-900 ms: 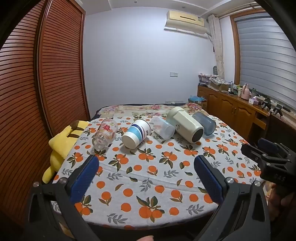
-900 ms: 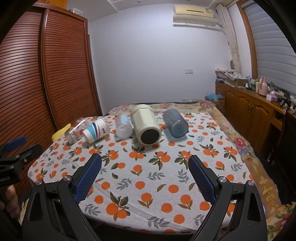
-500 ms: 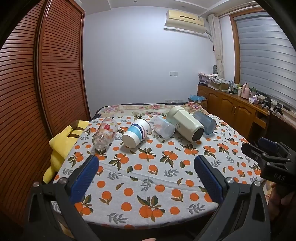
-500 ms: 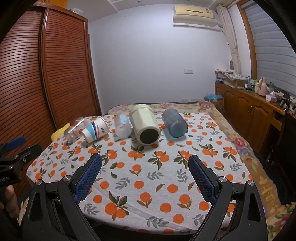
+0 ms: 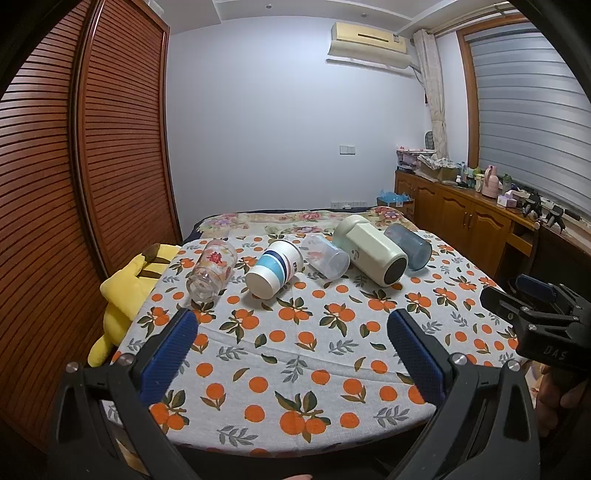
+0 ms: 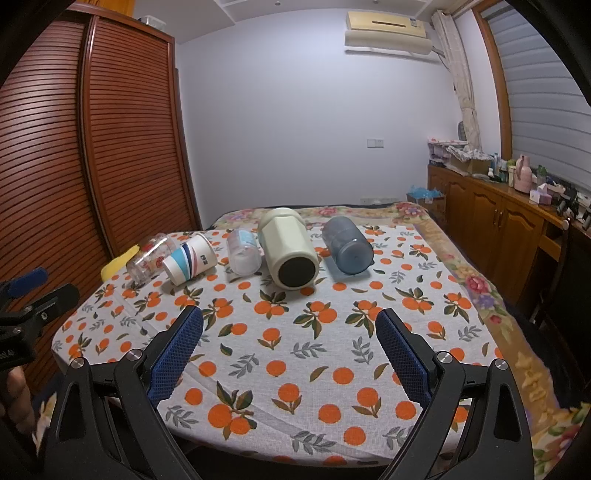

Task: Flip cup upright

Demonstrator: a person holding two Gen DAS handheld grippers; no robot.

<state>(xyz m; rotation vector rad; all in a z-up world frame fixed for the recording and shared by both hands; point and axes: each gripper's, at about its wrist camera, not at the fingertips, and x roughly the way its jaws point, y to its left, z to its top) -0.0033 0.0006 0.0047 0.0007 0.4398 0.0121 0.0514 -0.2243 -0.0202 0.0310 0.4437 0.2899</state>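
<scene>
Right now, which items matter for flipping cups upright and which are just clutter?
Task items, all lying on their sides:
clear printed glass
striped paper cup
small clear cup
cream tumbler
blue-grey cup

Clutter:
yellow plush toy
items on the wooden sideboard

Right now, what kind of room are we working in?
Most likely a home bedroom: a bed with a floral cover under the orange-print cloth, a slatted wooden wardrobe, and a wall air conditioner.
</scene>
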